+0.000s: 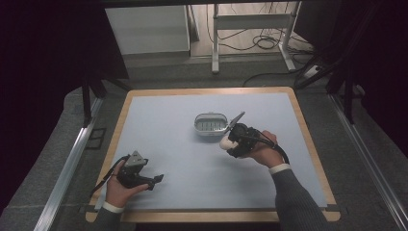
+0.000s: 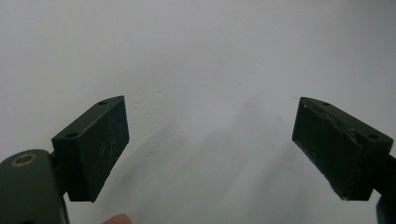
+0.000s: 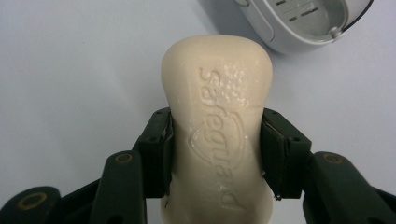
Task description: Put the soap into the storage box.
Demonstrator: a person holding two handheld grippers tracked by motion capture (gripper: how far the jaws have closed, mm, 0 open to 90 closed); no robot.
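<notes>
Right gripper (image 3: 215, 154) jaws clamped on cream Safeguard soap bar (image 3: 218, 130), just beside soap box | left gripper (image 2: 210, 149) jaws spread wide, nothing between, near table's front-left | pale blue mat (image 1: 168, 144) covers wooden table (image 1: 308, 139) | grey soap box (image 1: 210, 124) mid-mat, lid open, slotted tray inside bare

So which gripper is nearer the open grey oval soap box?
Right. The right gripper, clamped on the cream soap bar, sits just beside the soap box; the left gripper, jaws open, rests far off near the table's front-left.
</notes>
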